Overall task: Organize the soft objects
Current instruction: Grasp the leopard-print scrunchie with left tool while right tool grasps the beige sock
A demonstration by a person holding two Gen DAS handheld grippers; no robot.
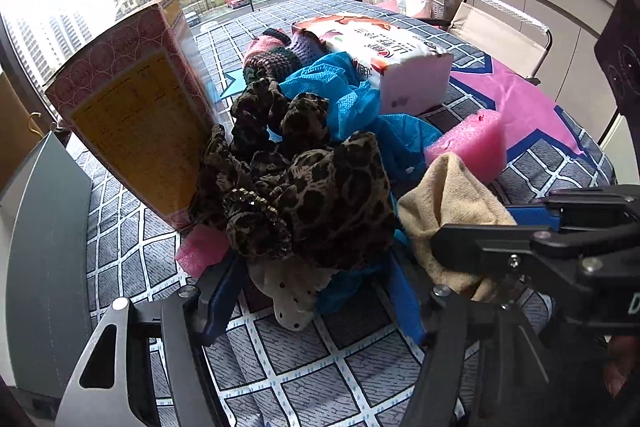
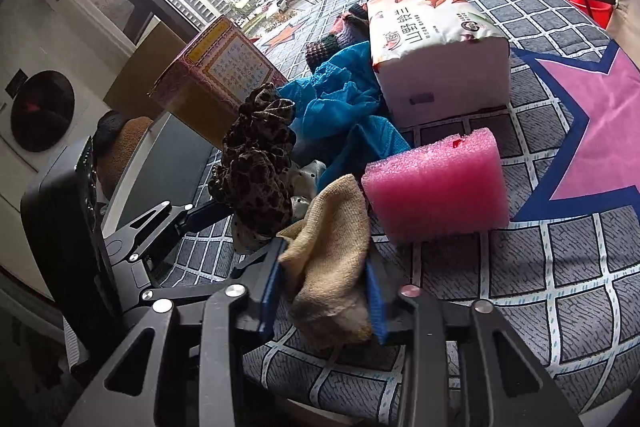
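Note:
A leopard-print cloth [image 1: 304, 187] lies bunched in the middle of a pile on the checked bedspread [image 1: 304, 367]. My left gripper [image 1: 316, 283] has its blue fingers on either side of its lower part, over a white dotted cloth [image 1: 292, 297]. The leopard cloth also shows in the right wrist view [image 2: 258, 167]. My right gripper [image 2: 326, 287] is shut on a beige knitted cloth [image 2: 332, 259], seen too in the left view [image 1: 444, 203]. A blue mesh cloth [image 1: 352, 99] and a pink foam block [image 2: 436, 183] lie beside them.
A pink and yellow carton [image 1: 132, 123] stands at the left of the pile. A white tissue pack [image 2: 436, 43] lies behind it, with a dark knitted item [image 1: 276, 55] next to it. A grey box edge [image 1: 44, 247] is at the left. A window runs along the far side.

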